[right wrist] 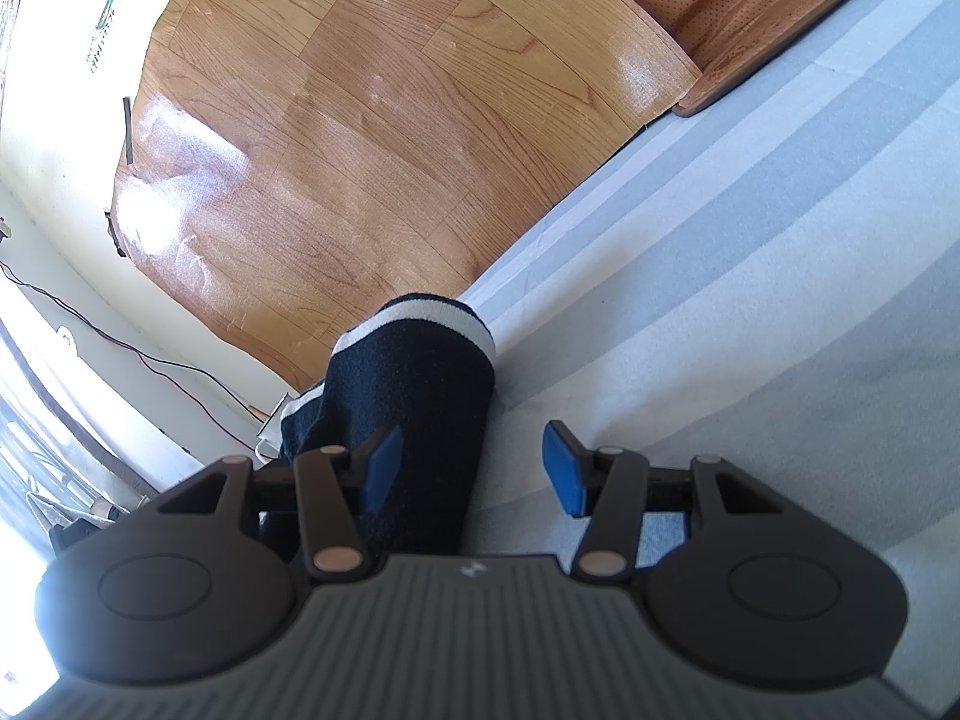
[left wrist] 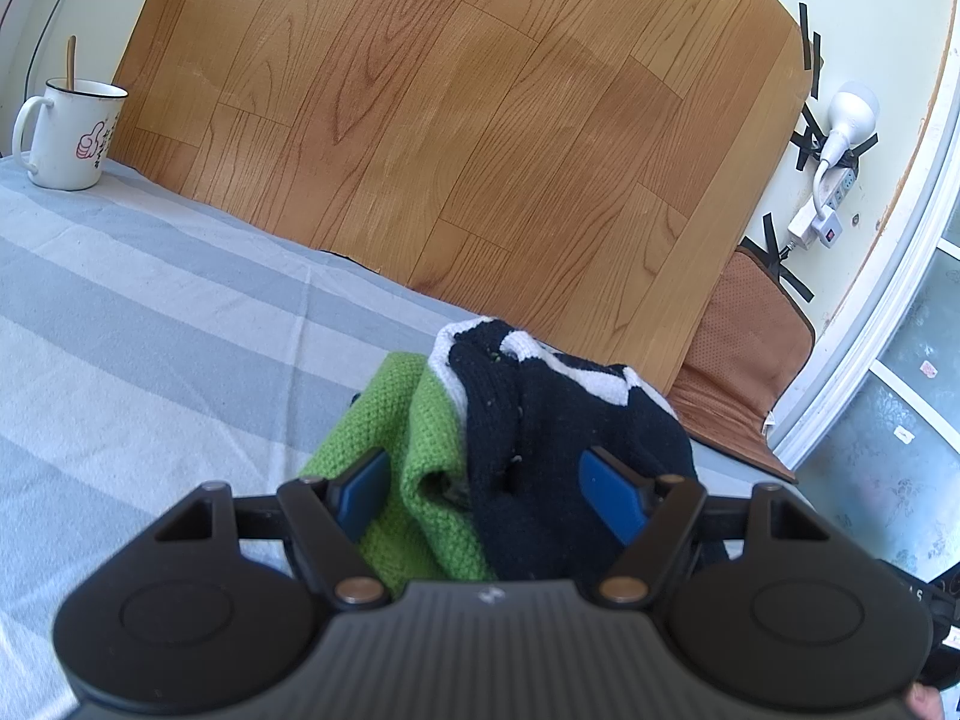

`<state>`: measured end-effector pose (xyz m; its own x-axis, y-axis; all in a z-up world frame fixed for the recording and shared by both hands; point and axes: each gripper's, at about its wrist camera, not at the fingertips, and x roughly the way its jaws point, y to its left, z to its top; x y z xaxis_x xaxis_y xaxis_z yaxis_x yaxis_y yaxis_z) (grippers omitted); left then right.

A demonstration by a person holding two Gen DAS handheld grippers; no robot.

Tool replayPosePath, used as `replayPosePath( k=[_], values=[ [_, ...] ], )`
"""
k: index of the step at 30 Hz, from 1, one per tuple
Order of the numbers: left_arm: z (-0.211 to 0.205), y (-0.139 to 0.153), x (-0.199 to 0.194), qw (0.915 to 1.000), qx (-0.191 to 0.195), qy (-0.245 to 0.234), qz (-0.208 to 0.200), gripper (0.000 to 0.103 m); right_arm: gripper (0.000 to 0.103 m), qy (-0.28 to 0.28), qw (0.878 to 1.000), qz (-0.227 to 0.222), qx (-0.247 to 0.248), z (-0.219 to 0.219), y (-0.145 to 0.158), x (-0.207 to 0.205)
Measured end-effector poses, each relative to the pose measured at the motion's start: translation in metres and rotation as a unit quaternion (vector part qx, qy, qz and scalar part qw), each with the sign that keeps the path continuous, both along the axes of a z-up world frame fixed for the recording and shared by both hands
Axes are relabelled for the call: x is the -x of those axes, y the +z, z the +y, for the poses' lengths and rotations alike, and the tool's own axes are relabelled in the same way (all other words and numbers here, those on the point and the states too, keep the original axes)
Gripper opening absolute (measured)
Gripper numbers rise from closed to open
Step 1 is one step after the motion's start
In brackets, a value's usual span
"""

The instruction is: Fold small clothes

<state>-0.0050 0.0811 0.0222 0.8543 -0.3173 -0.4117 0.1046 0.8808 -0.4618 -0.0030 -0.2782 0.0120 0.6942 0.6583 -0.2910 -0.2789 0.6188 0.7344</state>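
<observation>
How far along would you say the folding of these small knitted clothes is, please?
Nothing looks folded yet: the green knit and the navy knit with white trim lie bunched together on the striped sheet. In hand: both the left tongs and right tongs stand open, the navy knit between each pair, with no grip evident. Separating, flattening and folding both pieces remains.

Home bedroom, striped bedsheet (left wrist: 150, 312), mug (left wrist: 69, 135)

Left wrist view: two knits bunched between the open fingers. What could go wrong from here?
1. The left gripper straddles both the green knit and the navy garment; closing may grab both together.
2. The right gripper has only one finger over the navy sleeve, so closing could miss or pinch an edge.
</observation>
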Motion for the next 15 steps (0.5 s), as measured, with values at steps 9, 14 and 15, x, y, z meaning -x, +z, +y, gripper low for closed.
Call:
replayPosePath(
  k=[9, 14, 15],
  values=[
    [-0.0005, -0.0002, -0.0001, 1.0000, -0.001, 0.000, 0.000, 0.072, 0.055, 0.000, 1.000, 0.000, 0.000, 0.0000, 0.0001, 0.0000],
    [-0.0018, 0.0002, 0.0003, 1.0000, -0.004, -0.001, 0.000, 0.072, 0.055, 0.000, 1.000, 0.000, 0.000, 0.0002, 0.0002, -0.0001],
    [-0.0013, 0.0002, -0.0002, 1.0000, -0.005, -0.001, 0.000, 0.072, 0.055, 0.000, 1.000, 0.000, 0.000, 0.0002, 0.0002, -0.0001]
  ],
)
